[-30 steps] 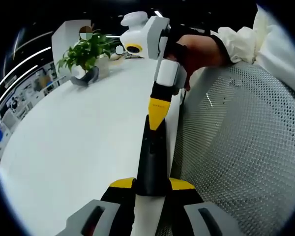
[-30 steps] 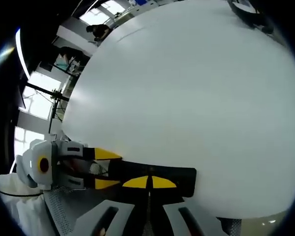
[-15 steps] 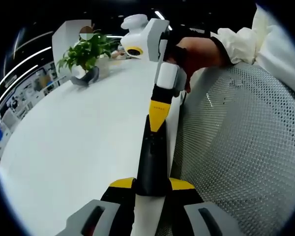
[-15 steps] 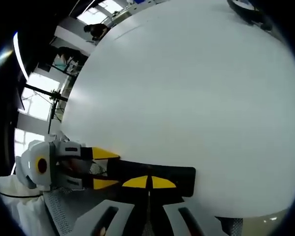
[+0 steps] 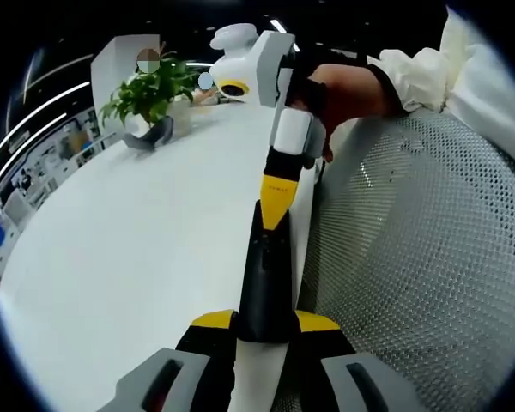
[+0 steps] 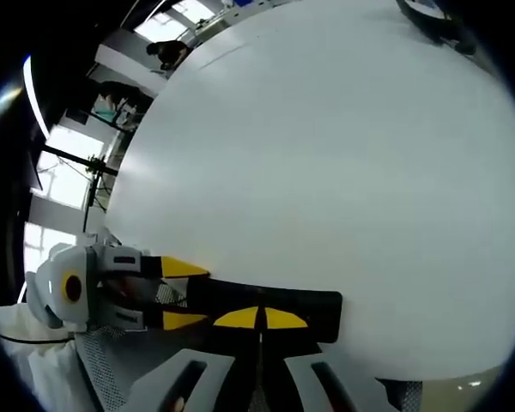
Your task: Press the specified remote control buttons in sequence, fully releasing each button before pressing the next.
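The left gripper fingers are clamping the remote control; the right gripper, fingers together, is pressing its far end. Excess force is risking slippage off the tabletop edge.

No text can be read. The yellow tip of the right tongs carries a small dark marking, too tiny to make out.
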{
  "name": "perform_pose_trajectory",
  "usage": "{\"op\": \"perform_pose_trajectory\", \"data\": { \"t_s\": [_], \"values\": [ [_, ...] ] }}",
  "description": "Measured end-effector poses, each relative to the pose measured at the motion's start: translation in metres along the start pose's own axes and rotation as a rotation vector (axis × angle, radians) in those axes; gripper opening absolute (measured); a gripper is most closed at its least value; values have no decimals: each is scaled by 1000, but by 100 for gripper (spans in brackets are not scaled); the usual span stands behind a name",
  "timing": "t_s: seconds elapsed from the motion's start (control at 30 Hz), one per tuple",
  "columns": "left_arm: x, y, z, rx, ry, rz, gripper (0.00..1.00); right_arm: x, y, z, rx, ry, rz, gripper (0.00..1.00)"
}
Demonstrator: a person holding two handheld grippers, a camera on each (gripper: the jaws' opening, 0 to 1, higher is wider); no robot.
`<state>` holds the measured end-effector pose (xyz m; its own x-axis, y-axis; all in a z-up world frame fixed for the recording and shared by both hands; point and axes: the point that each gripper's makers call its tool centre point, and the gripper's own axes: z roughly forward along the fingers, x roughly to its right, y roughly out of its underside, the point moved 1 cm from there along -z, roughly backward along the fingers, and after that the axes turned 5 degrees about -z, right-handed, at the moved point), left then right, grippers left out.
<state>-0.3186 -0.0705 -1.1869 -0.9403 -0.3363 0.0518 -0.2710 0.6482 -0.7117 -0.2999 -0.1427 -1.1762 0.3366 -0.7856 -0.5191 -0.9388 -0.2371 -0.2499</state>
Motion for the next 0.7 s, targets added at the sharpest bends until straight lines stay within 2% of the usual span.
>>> {"op": "perform_pose_trajectory", "data": {
  "t_s": [0.57,0.7],
  "values": [
    [0,0,0,0,0,1,25,9,5,-4,-23,37,49,0],
    [0,0,0,2,1,1,25,10,6,-5,-29,51,38,0]
  ]
}}
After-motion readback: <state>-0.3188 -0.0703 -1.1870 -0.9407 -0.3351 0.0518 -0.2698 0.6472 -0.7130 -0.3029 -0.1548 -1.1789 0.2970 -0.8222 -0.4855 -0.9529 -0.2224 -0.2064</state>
